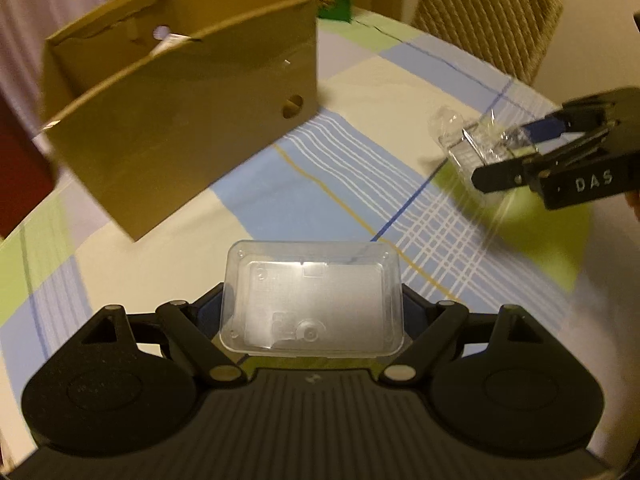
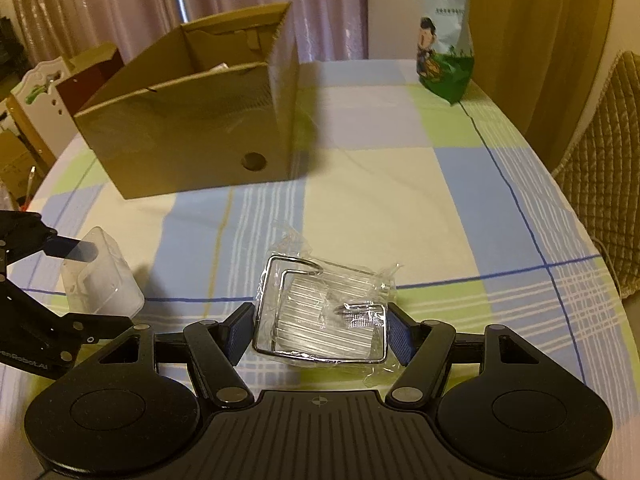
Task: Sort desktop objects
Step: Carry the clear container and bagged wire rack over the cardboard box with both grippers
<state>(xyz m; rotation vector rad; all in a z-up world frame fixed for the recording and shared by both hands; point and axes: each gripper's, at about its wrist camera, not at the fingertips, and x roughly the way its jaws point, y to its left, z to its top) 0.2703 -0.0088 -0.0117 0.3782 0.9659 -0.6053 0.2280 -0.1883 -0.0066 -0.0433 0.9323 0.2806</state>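
The left gripper (image 1: pixel 311 308) grips a clear case (image 1: pixel 311 300) between its blue pads, the jaws closed on its two short sides; the case looks lifted off the cloth (image 1: pixel 360 92), though the blur leaves that a guess. The right gripper (image 2: pixel 320 330) has its jaws set either side of a wire rack (image 2: pixel 320 312) in a clear wrapper; the right pad seems to touch the wire and the left stands just beside it, so I cannot tell whether the grip is made.

The open box (image 2: pixel 192 136) stands far and left of both grippers, with something pale already inside it. The step in hand looks like carrying each item to that box; to do it well, keep the case level and clear the near wall before letting go, since smooth plastic held at its ends may slip or twist. The rack should be pinched on the wire frame, not the loose film, which would slide; bring one gripper over the box at a time, so they do not meet.

The case's long axis runs left to right across the left jaws, its broad face tilted toward the camera. The rack's long axis runs near to far, its curled hook end pointing far, toward the box. A green bag (image 2: pixel 446 40) stands at the far right.
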